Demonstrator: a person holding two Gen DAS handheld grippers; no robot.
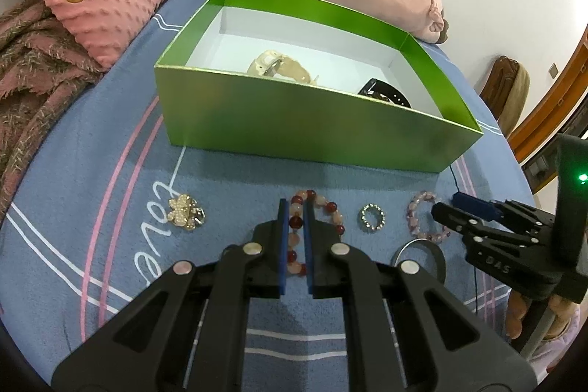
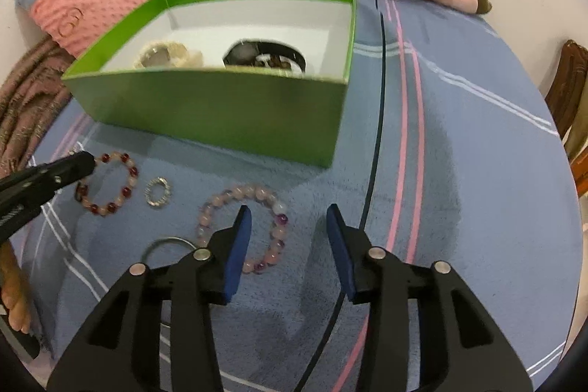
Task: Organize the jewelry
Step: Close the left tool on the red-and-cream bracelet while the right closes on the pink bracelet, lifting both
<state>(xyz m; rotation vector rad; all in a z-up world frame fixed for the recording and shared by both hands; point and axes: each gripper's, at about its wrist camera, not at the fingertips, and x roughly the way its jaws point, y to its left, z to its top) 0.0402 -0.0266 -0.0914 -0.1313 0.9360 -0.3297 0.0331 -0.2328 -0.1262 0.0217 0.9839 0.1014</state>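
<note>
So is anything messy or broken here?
Nothing looks broken or spilled. The red bracelet, small ring, pink bracelet and gold brooch lie neatly on the blanket, outside the green box. The left gripper is pinching the red bracelet.

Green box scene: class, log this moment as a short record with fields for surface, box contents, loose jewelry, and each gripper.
surface: blue bedsheet
container: green box, open top
in box: cream watch; black watch
loose jewelry: gold brooch; red-and-pink bead bracelet; beaded ring; pink bead bracelet; metal ring
left gripper: shut on red-and-pink bead bracelet
right gripper: open, over pink bead bracelet
</note>
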